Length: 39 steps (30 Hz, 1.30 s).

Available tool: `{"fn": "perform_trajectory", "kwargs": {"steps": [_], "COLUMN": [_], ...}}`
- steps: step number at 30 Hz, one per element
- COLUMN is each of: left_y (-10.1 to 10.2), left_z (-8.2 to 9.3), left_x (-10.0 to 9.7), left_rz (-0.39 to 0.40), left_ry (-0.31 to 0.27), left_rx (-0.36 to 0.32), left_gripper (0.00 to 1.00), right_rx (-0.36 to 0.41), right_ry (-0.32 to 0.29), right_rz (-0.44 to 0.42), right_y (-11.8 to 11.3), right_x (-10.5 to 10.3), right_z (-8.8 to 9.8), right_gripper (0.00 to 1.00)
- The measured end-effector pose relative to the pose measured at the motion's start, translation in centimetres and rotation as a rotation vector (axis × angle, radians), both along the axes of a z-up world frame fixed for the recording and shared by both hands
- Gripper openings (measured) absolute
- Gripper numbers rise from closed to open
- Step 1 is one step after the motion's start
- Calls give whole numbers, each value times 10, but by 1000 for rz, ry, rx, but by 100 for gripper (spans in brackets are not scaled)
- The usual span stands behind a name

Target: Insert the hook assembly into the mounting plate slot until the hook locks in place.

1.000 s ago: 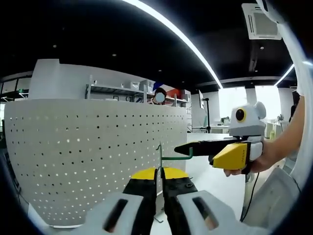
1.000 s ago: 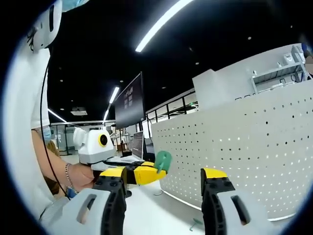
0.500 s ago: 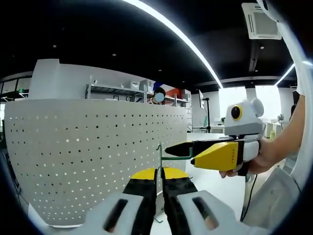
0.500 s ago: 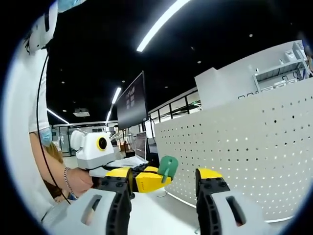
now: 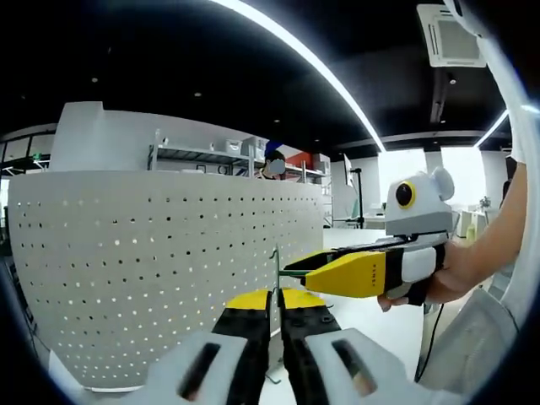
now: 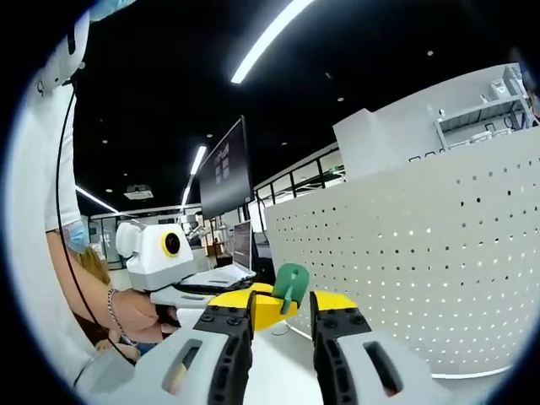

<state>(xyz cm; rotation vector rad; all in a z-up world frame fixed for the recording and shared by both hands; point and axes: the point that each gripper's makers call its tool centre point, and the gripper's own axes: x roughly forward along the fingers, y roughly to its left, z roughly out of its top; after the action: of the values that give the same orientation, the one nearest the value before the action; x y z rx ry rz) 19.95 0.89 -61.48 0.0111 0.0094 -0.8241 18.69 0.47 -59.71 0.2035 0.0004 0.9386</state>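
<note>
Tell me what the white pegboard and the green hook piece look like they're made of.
The pegboard looks like thin sheet metal with a matte white coat: even rows of punched holes let light through. The green hook looks like moulded plastic, smooth and slightly glossy, with rounded edges; in the left gripper view its thin green arm could be coated wire, hard to tell.

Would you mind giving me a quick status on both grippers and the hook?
Left gripper shut on green hook. Right gripper jaws narrowed around it, contact unclear. Pegboard ahead, hook not inserted.
</note>
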Motion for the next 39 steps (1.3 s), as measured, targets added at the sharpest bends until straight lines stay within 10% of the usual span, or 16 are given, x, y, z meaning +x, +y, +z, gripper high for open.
{"fn": "perform_trajectory", "kwargs": {"steps": [21, 39], "left_y": [-5, -6], "left_z": [4, 3], "left_x": [-1, -1], "left_rz": [2, 36], "left_ry": [-14, -12], "left_rx": [2, 1], "left_gripper": [3, 3], "right_rx": [-13, 50], "right_ry": [-50, 31], "right_rz": [-44, -77], "right_y": [-2, -5], "right_x": [7, 8], "right_z": [6, 3], "right_gripper": [4, 1]}}
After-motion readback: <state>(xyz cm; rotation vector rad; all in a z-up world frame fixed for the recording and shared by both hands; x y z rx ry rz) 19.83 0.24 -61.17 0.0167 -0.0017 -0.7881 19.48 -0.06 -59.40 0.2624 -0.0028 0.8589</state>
